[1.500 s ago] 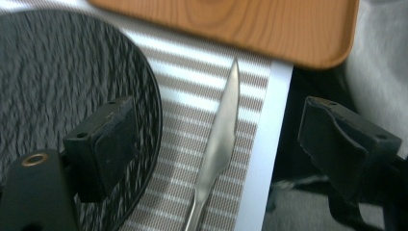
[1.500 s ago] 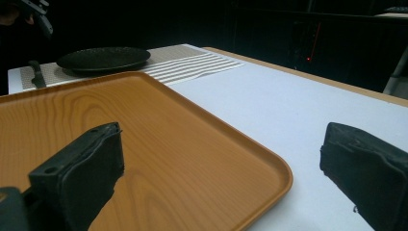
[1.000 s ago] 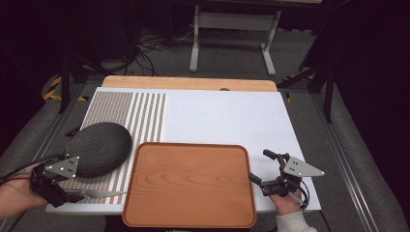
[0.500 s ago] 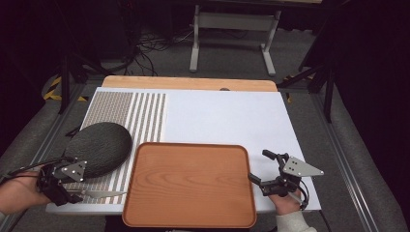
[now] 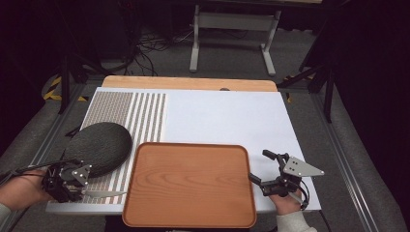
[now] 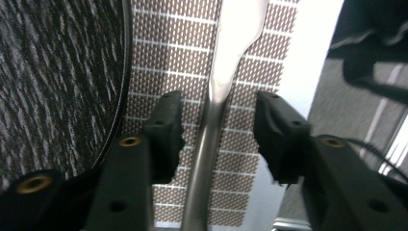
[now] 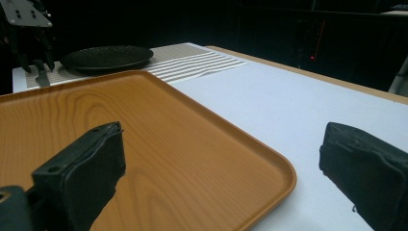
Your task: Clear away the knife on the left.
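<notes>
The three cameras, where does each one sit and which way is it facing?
High view: above the person's side, looking forward and down on the tray, both hands and grippers showing.
Left gripper view: on the left gripper, looking down at a knife between open jaws.
Right gripper view: low, across the tray's corner, open jaws.
All share the plate.

A white table [image 5: 227, 116] carries a wooden tray [image 5: 191, 186], dark plate [image 5: 99, 145] and knife [image 5: 104, 194].

Between our left gripper's [image 6: 219, 130] spread jaws we see a silver knife [image 6: 216, 96] lying on the brown-patterned mat [image 6: 187, 62], touching neither jaw. Left of the jaws sits a dark speckled plate [image 6: 57, 77], its rim just beside the left jaw.
</notes>
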Action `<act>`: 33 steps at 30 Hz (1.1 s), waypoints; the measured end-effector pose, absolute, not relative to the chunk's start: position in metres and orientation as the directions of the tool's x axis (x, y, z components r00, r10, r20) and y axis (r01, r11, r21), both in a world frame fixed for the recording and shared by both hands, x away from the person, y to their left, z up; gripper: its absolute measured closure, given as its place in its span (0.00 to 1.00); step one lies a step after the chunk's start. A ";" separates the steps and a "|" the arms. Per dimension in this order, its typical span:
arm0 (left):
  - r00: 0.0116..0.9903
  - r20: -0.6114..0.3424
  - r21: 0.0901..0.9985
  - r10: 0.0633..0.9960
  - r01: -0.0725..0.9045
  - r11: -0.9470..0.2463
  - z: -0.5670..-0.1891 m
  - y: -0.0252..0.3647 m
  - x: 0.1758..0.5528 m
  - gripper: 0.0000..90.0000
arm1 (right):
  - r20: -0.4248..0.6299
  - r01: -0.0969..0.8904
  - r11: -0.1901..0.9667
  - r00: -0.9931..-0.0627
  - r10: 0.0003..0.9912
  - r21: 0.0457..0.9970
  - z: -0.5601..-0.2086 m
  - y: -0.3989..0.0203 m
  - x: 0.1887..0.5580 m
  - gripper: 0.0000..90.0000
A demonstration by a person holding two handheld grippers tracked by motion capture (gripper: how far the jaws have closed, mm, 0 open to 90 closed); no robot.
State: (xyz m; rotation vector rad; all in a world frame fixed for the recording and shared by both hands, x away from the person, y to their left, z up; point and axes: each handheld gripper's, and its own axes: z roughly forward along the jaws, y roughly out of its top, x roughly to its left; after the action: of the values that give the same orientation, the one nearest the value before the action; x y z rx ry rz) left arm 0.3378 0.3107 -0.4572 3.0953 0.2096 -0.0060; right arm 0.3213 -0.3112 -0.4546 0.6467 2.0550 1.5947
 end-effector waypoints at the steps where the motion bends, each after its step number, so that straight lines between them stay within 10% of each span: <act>1: 0.992 -0.003 0.028 0.124 0.124 -0.992 -0.457 0.310 0.338 0.67 | -0.067 0.088 0.218 -0.786 0.614 0.972 -0.455 -0.311 0.321 0.03; 9: 0.998 0.048 0.003 0.029 0.029 -1.000 -0.458 0.308 0.334 0.88 | -0.064 0.091 0.221 -0.794 0.605 0.971 -0.455 -0.310 0.321 0.03; 33: 0.996 0.078 0.002 0.035 0.035 -0.999 -0.452 0.309 0.331 0.89 | -0.069 0.088 0.225 -0.791 0.608 0.970 -0.454 -0.309 0.320 0.04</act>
State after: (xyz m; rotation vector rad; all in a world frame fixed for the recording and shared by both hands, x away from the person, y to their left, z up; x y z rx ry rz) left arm 0.3311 0.3093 -0.4516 3.1381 0.0552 0.1224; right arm 0.3204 -0.3094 -0.4545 0.6408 2.0677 1.5934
